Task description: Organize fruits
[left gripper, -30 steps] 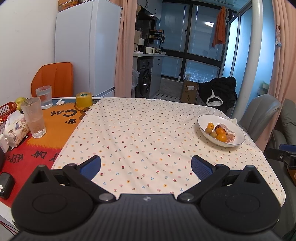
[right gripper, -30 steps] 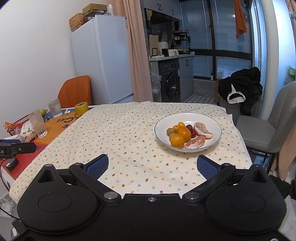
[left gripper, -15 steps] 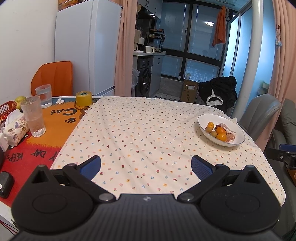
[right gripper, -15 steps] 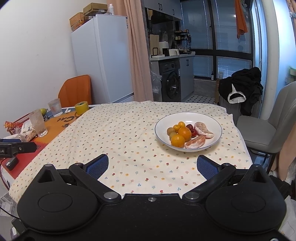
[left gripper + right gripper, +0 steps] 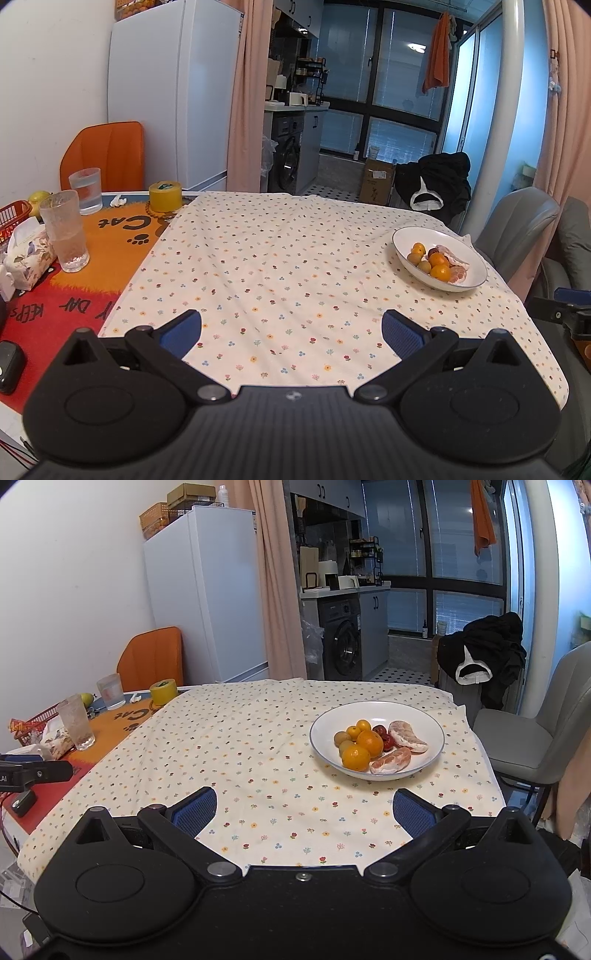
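Your left gripper (image 5: 291,328) and right gripper (image 5: 304,810) hang with jaws wide, empty; fruits (image 5: 373,744) sit gathered in the bowl (image 5: 432,755)

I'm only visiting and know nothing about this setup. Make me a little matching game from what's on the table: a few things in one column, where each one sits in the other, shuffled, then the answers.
Things:
1. peeled citrus segments
2. yellow tape roll
3. tall empty glass
4. right gripper

Places:
A. on the orange cat mat, near the tissue pack
B. inside the white bowl
C. open, above the floral cloth, short of the bowl
D. at the table's far edge, before the orange chair

Pairs: 1-B, 2-D, 3-A, 4-C
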{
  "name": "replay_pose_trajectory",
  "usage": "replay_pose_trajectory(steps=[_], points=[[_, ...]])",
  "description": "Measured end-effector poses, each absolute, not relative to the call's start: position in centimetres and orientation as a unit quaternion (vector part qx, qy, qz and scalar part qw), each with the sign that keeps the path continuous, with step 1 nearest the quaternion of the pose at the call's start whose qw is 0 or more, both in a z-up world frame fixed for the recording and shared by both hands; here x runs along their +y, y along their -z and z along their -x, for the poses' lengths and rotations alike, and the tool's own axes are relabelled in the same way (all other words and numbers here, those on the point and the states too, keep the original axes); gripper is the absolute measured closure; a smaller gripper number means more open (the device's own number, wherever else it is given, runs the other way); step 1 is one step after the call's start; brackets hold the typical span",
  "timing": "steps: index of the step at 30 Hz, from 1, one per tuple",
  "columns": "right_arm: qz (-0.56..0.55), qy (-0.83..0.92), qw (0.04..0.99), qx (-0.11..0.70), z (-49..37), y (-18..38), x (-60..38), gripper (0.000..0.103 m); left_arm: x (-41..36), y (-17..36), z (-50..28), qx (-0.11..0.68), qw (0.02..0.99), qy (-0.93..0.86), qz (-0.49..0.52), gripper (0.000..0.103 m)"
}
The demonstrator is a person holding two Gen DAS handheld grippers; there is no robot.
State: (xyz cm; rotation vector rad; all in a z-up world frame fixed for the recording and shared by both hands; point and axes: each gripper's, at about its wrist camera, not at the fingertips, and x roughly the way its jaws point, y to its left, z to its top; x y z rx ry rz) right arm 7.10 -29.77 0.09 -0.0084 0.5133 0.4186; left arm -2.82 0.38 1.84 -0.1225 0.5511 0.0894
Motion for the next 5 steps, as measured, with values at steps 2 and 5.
replay_pose_trajectory(steps=[2, 5], points=[[0.004, -0.206, 0.946, 0.252, -7.09, -0.07, -29.76, 0.0, 0.4, -1.85, 2.81, 0.272, 0.959, -0.045, 0.061, 0.0], [0.005, -0.206, 0.945, 0.253, -7.08, -0.05, -29.75, 0.0, 0.36, -1.82, 2.81, 0.273, 0.959, -0.044, 0.061, 0.0]])
